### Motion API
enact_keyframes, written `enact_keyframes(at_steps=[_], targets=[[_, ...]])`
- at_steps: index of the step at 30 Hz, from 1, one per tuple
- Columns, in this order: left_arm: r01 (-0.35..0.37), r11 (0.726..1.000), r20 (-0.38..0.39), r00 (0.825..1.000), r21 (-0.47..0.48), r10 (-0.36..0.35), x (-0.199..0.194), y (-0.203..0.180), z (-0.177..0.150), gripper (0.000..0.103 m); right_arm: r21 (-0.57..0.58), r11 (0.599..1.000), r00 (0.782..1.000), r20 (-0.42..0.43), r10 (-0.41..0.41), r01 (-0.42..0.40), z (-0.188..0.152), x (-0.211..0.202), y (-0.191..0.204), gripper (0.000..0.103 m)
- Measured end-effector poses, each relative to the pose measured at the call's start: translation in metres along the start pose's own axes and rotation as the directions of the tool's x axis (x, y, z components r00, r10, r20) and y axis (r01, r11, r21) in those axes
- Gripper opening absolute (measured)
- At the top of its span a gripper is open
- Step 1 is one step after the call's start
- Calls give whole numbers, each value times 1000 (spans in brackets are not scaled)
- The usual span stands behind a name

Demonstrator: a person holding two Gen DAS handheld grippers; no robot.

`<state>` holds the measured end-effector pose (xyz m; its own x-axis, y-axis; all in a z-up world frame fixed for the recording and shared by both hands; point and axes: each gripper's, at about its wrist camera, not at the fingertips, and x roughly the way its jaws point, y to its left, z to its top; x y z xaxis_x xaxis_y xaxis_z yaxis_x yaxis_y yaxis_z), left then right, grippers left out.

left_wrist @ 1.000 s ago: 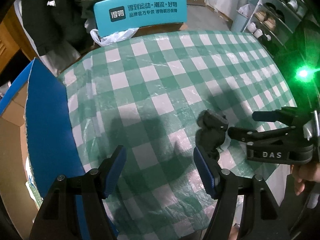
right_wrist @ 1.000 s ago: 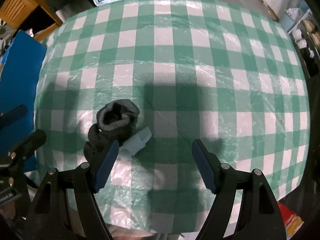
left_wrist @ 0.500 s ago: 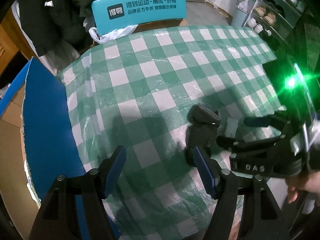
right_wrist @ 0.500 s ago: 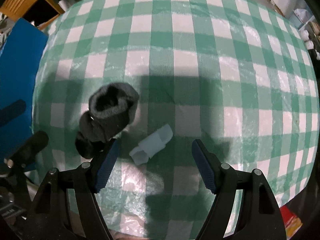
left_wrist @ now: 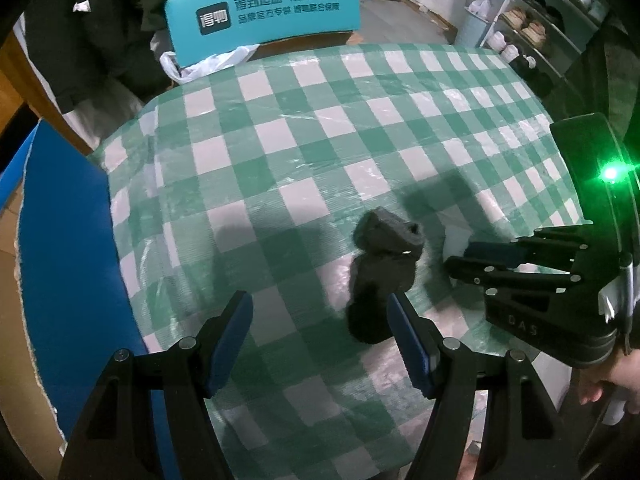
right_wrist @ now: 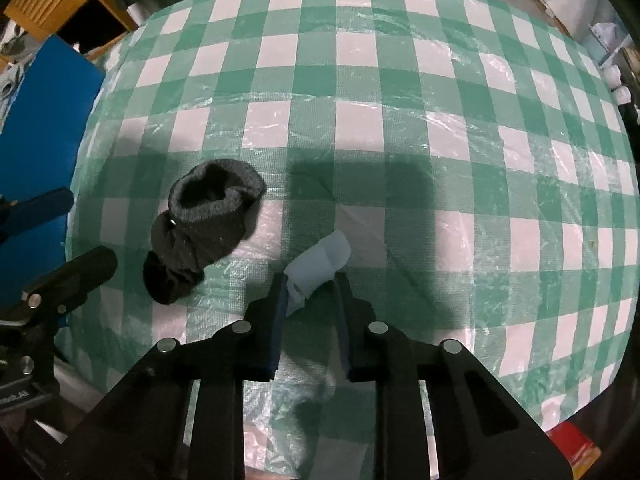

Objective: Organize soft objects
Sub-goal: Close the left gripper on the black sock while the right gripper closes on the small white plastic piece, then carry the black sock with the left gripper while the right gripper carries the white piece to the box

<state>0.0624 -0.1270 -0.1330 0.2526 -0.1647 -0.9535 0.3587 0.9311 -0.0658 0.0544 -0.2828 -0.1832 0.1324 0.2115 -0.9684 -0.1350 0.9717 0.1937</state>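
A dark grey rolled sock (right_wrist: 204,232) lies on the green-and-white checked tablecloth (right_wrist: 360,120) near its front edge; it also shows in the left wrist view (left_wrist: 380,276). A small white soft piece (right_wrist: 318,266) lies to its right. My right gripper (right_wrist: 312,292) has closed around the near end of the white piece; it also shows in the left wrist view (left_wrist: 460,258). My left gripper (left_wrist: 320,316) is open and empty, with its right finger beside the sock's near end.
A blue panel (left_wrist: 68,248) stands along the table's left edge. A teal chair back (left_wrist: 264,8) with a white plastic bag (left_wrist: 204,64) is behind the table. Shelves with shoes (left_wrist: 536,28) are at the far right. The table's front edge is close.
My right gripper has moved right from the sock to the white piece and closed its fingers on it. My left gripper has stayed open, shifting slightly toward the sock.
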Motion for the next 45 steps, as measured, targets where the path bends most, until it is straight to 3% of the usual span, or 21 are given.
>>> enact_keyframes(at_steps=[5, 12, 21, 27, 30, 32, 37, 45], targets=[[16, 1000, 9, 1000, 17, -16, 3, -10, 3, 79, 5, 1000, 1000, 26, 5, -6, 5, -8, -2, 15], [18, 999, 6, 1000, 33, -18, 12, -22, 10, 79, 44, 999, 999, 50, 11, -13, 20, -21, -29, 15], [7, 1000, -25, 1000, 19, -6, 34, -27, 18, 79, 53, 999, 1000, 17, -11, 10, 14, -19, -51, 17], [7, 1000, -31, 1000, 27, -6, 42, -32, 19, 79, 87, 996, 999, 18, -35, 34, 12, -28, -73, 47], [9, 999, -26, 1000, 36, -8, 43, -35, 20, 79, 108, 994, 999, 36, -29, 25, 11, -35, -85, 54], [6, 999, -28, 1000, 49, -5, 44, -38, 19, 77, 118, 993, 999, 44, -26, 20, 7, -43, -97, 57], [23, 998, -36, 999, 53, -21, 48, -39, 19, 43, 168, 985, 998, 59, 21, -31, 14, -33, -91, 58], [8, 999, -12, 1000, 46, -7, 42, -33, 19, 39, 156, 987, 998, 51, 28, -36, 14, -10, -61, 58]])
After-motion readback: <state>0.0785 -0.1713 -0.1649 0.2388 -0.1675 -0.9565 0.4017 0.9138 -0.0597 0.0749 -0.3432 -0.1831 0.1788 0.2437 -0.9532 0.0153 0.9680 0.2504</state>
